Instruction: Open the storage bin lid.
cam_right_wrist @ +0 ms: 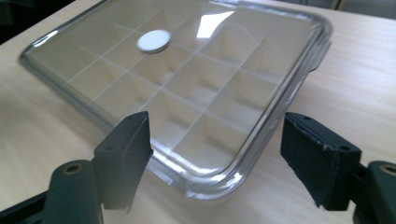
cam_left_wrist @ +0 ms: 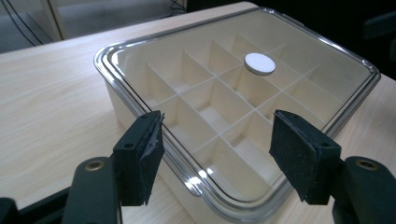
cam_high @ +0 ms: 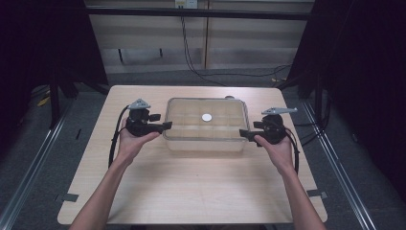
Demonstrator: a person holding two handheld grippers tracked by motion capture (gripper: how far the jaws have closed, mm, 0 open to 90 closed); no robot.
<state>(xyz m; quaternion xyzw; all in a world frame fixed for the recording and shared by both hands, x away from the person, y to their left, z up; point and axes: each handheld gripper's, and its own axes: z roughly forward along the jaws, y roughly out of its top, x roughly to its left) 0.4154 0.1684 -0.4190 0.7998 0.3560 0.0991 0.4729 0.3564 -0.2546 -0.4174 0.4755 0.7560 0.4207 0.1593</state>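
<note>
At table centre sits my cream, gridded plastic box [cam_high: 205,139] under its clear lid [cam_high: 206,117]; left gripper [cam_high: 165,126] and right gripper [cam_high: 243,133] flank it, jaws open, empty. Uneven closing could tilt or slide the lid.

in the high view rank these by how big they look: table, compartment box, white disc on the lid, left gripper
1. table
2. compartment box
3. left gripper, held nearer the camera than the tabletop, so slightly flattered
4. white disc

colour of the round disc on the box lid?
White; the round disc sits on the clear lid, best seen in the left gripper view.
</note>
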